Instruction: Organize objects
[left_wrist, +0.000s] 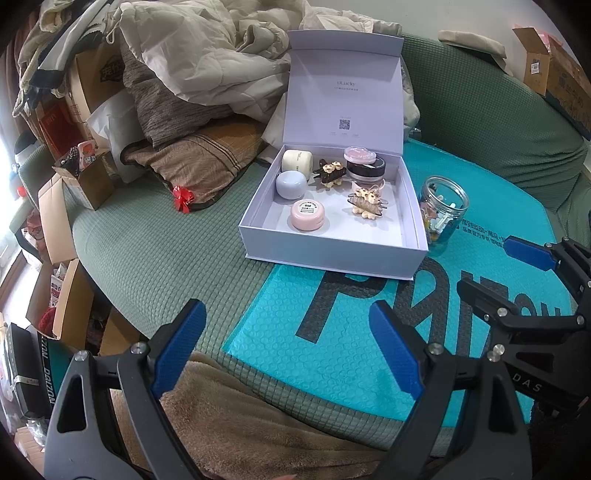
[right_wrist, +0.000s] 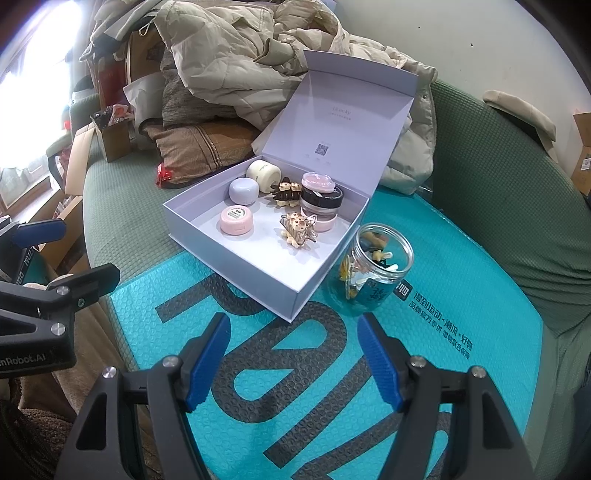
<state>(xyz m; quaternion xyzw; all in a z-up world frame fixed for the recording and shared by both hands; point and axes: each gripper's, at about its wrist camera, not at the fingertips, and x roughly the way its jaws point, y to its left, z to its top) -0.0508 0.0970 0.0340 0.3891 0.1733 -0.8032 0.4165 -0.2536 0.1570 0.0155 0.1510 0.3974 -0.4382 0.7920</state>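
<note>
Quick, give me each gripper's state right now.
Left gripper: open, holding nothing, above the teal mailer.
Right gripper: open, holding nothing, short of the glass jar.

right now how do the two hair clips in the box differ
The dark hair clip is brown and sits toward the back of the box, beside the cream case. The light hair clip is pale, clear-toned and lies nearer the front, closer to the glass jar. Both carry small cream decorations and lie loose on the box floor.
</note>
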